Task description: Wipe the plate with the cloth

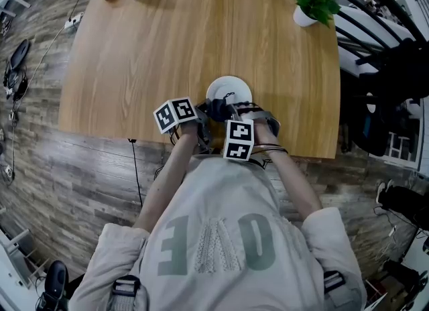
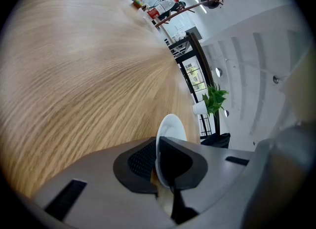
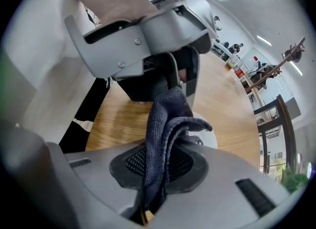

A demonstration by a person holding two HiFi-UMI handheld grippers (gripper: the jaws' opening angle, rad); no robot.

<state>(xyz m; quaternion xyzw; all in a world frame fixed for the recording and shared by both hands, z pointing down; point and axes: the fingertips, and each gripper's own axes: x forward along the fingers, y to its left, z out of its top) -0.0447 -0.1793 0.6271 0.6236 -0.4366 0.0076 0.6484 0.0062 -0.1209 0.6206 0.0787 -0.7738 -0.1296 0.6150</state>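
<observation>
While left tool (image 2: 157, 163) pinches rim of one plate (image 2: 173, 125), right tool (image 3: 158, 168) clamps one cloth (image 3: 165, 119) (apparently touching plate).

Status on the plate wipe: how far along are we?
Done: the left gripper is shut on the rim of the plate at the near edge of the table. The right gripper is shut on the dark cloth.
In hand: the cloth hangs close over the plate.
Left: the wipe itself. No clear contact shows, and I cannot tell whether any of the plate has been wiped.
</observation>
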